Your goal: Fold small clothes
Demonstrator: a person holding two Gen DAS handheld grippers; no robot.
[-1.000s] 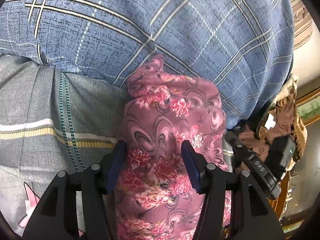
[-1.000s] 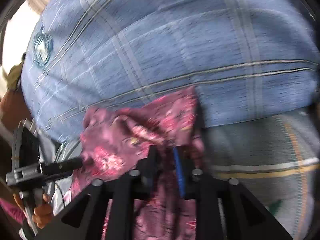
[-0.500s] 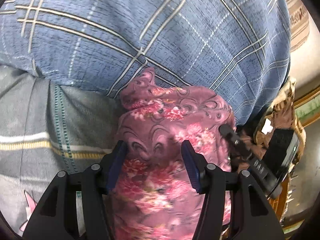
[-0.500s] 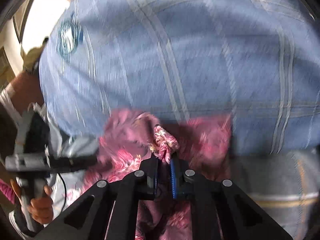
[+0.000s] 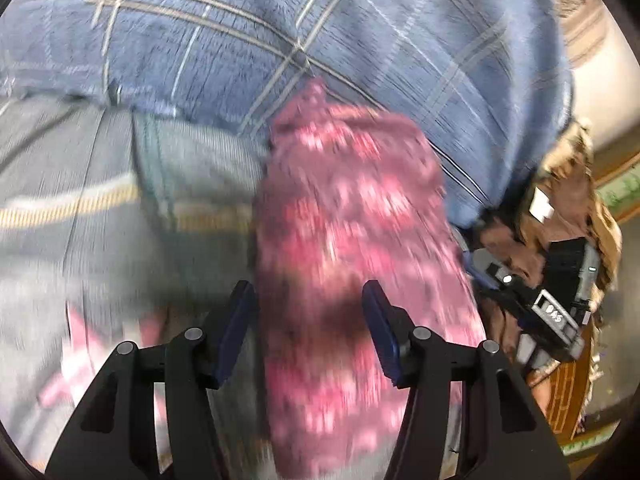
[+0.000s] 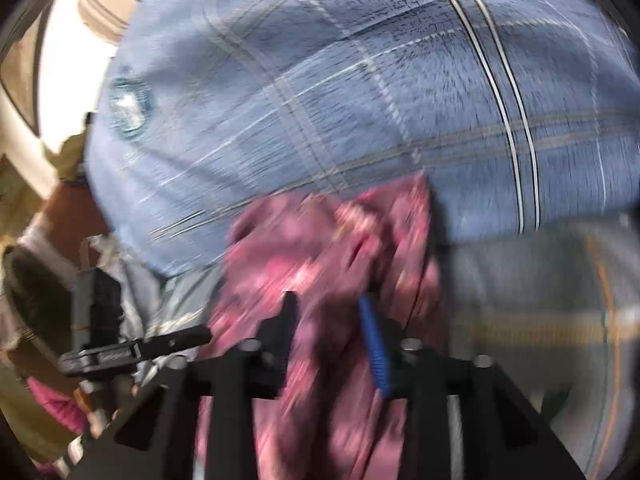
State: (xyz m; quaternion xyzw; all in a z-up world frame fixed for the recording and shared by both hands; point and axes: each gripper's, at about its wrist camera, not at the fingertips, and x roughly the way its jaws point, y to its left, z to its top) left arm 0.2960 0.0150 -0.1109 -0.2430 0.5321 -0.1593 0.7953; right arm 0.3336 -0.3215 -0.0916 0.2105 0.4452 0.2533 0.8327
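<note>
A pink floral garment [image 5: 352, 240] lies folded in a long strip on the grey striped bedsheet [image 5: 80, 208], its far end against a blue plaid pillow [image 5: 280, 20]. My left gripper [image 5: 308, 312] is open, its fingers astride the near part of the strip. In the right wrist view the same garment [image 6: 320, 248] lies bunched under my right gripper [image 6: 332, 320], whose jaws stand apart with cloth between them. Both views are motion-blurred.
The blue plaid pillow [image 6: 360, 100] fills the far side in both views. The right gripper's body [image 5: 552, 304] shows at the right of the left wrist view, the left one [image 6: 120, 344] at the left of the right wrist view. Brown fabric [image 5: 576, 184] lies by the bed edge.
My right gripper has opened from its pinch on the garment's edge and the cloth has dropped. The left gripper has drawn back slightly, still open.
</note>
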